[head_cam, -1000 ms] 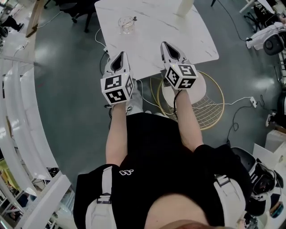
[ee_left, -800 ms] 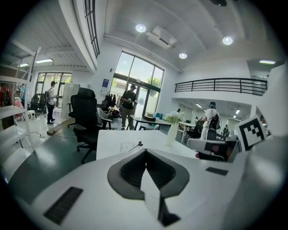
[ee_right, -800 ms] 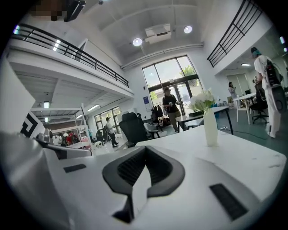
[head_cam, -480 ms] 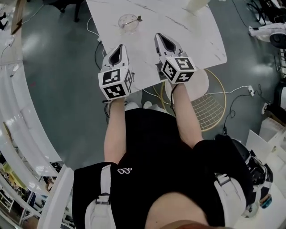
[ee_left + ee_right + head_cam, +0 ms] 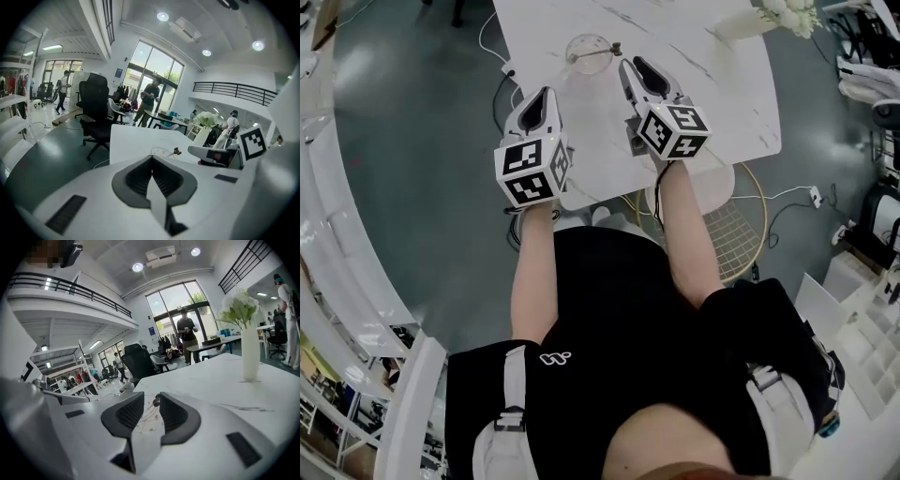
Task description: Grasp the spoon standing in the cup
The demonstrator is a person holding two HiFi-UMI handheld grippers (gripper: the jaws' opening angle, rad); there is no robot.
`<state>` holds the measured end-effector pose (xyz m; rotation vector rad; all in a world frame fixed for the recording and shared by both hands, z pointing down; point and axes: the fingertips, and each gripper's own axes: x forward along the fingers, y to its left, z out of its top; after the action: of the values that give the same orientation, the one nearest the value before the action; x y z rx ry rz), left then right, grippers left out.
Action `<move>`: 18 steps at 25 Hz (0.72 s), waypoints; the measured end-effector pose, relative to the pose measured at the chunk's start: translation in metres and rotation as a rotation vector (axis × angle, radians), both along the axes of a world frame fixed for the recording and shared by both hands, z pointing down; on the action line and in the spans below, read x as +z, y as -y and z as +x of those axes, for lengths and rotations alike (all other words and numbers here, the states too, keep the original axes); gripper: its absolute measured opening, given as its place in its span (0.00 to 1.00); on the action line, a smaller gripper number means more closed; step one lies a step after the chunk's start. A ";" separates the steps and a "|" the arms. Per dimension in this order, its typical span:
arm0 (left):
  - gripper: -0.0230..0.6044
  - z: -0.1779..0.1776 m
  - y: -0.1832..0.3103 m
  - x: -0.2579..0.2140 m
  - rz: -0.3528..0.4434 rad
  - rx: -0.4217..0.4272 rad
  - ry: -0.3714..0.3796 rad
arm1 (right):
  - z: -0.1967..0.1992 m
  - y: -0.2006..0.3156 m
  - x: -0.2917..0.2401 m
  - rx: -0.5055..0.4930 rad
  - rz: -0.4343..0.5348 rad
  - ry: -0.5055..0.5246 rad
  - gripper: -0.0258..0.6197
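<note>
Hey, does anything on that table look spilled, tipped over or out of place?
Nothing stands out. The glass cup stands upright on the white table, the spoon leaning against its rim, and the flower vase is upright too. No spill shows.

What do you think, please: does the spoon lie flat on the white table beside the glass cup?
Not quite: the head view shows the spoon standing in the glass cup, its handle leaning over the rim. The cup itself does stand on the white table.
</note>
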<state>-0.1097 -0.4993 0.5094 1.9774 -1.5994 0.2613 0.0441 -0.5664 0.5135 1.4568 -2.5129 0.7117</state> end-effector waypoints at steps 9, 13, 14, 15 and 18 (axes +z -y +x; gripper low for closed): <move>0.06 -0.019 0.019 0.016 -0.028 0.018 -0.014 | -0.026 0.019 0.032 0.018 -0.072 0.015 0.25; 0.06 -0.008 0.032 0.021 -0.032 0.041 -0.022 | -0.024 0.031 0.040 0.024 -0.089 0.030 0.25; 0.06 -0.008 0.033 0.022 -0.031 0.043 -0.023 | -0.026 0.033 0.043 0.019 -0.091 0.028 0.24; 0.06 -0.007 0.034 0.024 -0.032 0.044 -0.025 | -0.028 0.035 0.045 0.012 -0.095 0.025 0.23; 0.06 -0.004 0.029 0.023 -0.035 0.049 -0.025 | -0.029 0.033 0.044 0.008 -0.110 0.026 0.15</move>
<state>-0.1140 -0.5287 0.5327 1.9876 -1.5226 0.2801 0.0153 -0.5991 0.5575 1.4309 -2.4454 0.8603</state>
